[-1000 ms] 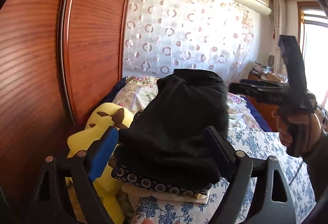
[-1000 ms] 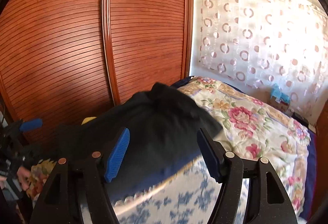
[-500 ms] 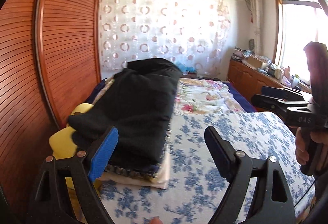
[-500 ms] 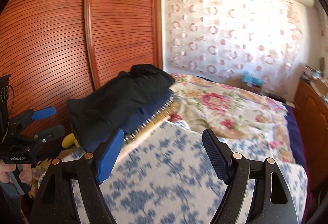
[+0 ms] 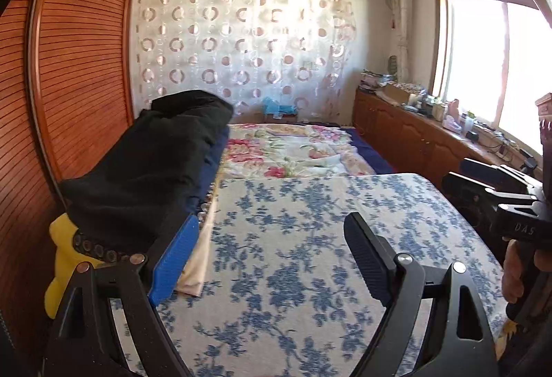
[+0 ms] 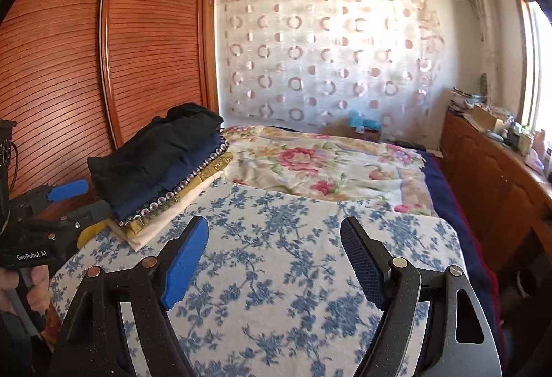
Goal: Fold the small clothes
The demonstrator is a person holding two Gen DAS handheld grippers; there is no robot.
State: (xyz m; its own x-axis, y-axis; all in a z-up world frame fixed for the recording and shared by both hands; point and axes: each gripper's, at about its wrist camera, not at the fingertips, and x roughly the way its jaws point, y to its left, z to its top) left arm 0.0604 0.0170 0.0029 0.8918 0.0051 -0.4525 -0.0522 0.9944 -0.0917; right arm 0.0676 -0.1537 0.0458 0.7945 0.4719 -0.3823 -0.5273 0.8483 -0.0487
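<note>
A stack of folded clothes [image 6: 162,170] lies at the left edge of the blue-flowered cloth [image 6: 276,273], with a black garment [image 5: 151,163] on top, then navy, gold-trimmed and cream pieces. My left gripper [image 5: 272,256] is open and empty, just right of the stack's near end. My right gripper [image 6: 274,259] is open and empty above the flowered cloth, apart from the stack. Each gripper shows in the other's view: the right one at the right edge of the left wrist view [image 5: 496,190], the left one at the left edge of the right wrist view [image 6: 69,201].
A yellow plush toy [image 5: 65,259] sits under the stack's left end. A wooden slatted wardrobe [image 6: 86,66] stands close on the left. A floral quilt [image 6: 327,166] covers the bed beyond. A wooden cabinet [image 5: 414,135] with clutter runs along the window wall at right.
Both grippers have pulled back and swung right, away from the clothes stack. The black garment now rests on top of the stack, and more of the flowered cloth shows.
</note>
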